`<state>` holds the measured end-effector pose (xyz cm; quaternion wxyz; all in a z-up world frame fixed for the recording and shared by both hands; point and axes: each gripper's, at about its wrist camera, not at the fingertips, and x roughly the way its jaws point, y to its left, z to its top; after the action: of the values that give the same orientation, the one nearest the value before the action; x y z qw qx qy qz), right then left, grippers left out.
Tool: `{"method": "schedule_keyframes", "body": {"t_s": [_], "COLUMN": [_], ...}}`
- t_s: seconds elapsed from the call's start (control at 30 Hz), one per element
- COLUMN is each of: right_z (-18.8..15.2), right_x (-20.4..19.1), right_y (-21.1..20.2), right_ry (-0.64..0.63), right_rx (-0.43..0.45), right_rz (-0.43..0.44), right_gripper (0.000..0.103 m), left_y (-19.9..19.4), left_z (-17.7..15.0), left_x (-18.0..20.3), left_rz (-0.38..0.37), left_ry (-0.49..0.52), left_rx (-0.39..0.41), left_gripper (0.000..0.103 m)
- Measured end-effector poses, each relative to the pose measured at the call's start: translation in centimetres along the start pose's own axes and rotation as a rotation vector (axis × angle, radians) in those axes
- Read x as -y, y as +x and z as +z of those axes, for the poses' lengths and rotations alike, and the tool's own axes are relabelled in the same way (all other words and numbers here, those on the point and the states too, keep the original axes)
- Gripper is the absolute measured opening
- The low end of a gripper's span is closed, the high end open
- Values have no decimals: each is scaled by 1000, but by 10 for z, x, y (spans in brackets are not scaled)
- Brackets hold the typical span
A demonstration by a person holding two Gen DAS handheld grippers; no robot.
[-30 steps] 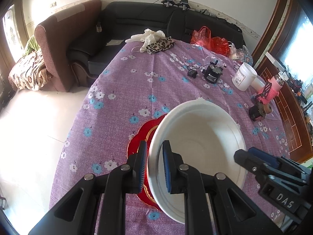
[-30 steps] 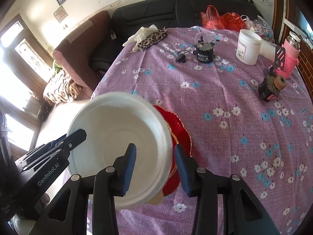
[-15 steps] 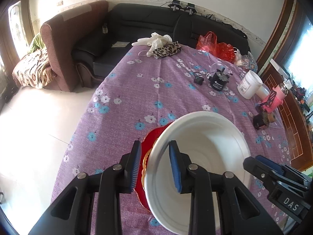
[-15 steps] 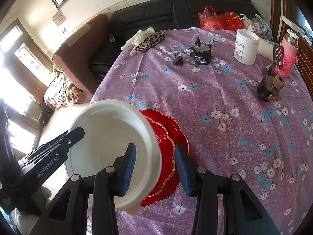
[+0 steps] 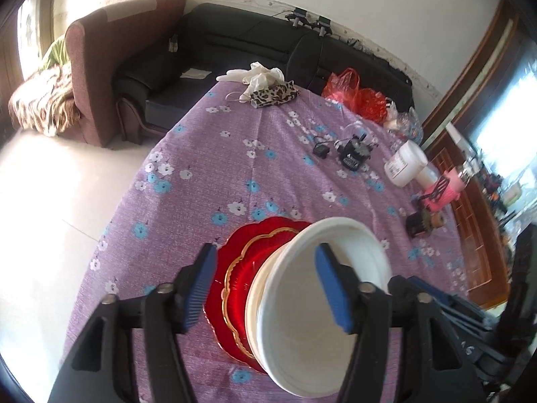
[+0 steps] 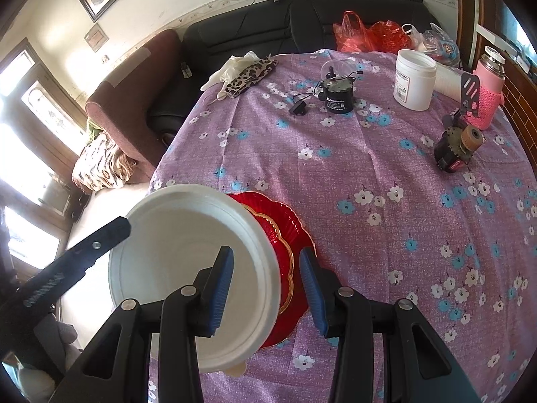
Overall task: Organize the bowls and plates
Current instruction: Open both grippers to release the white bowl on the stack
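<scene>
A large white bowl (image 5: 322,315) sits on a red scalloped plate with a gold ring (image 5: 241,268) near the front edge of the purple flowered table (image 5: 268,154). A cream dish edge shows under the bowl. My left gripper (image 5: 265,283) is open, its jaws either side of the bowl's left rim without touching. In the right wrist view the white bowl (image 6: 188,268) rests on the red plate (image 6: 285,235), and my right gripper (image 6: 266,292) is open astride the bowl's right rim.
Further back stand a black motor (image 6: 337,95), a white jar (image 6: 414,79), a pink flask (image 6: 486,90), a small geared motor (image 6: 458,147), a leopard pouch with white gloves (image 6: 248,72) and red bags (image 6: 362,32). Sofas lie beyond the table.
My left gripper has opened and let go of the bowl's rim. The bowl has come down onto the red plate. Both grippers have drawn back a little.
</scene>
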<state>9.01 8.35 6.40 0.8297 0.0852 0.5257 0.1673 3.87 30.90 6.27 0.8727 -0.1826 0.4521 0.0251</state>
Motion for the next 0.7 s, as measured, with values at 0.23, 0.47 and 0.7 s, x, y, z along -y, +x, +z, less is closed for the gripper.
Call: {"method": "schedule_keyframes", "body": {"t_s": [0.23, 0.47, 0.7], "right_z": [0, -7, -20], "right_x": [3, 10, 19], "right_y": [-6, -22, -40], "right_ry": [16, 4, -66], "right_rx": [24, 62, 105], "right_rz": [-9, -41, -49], "right_gripper": [45, 54, 61], "left_y": [-18, -44, -114], "left_z": [4, -5, -47], "left_x": [-5, 0, 41], "left_rz": [-27, 121, 399], "left_ry": [-31, -11, 73], "left_rx": [38, 185, 606], "left_gripper": [65, 67, 98]}}
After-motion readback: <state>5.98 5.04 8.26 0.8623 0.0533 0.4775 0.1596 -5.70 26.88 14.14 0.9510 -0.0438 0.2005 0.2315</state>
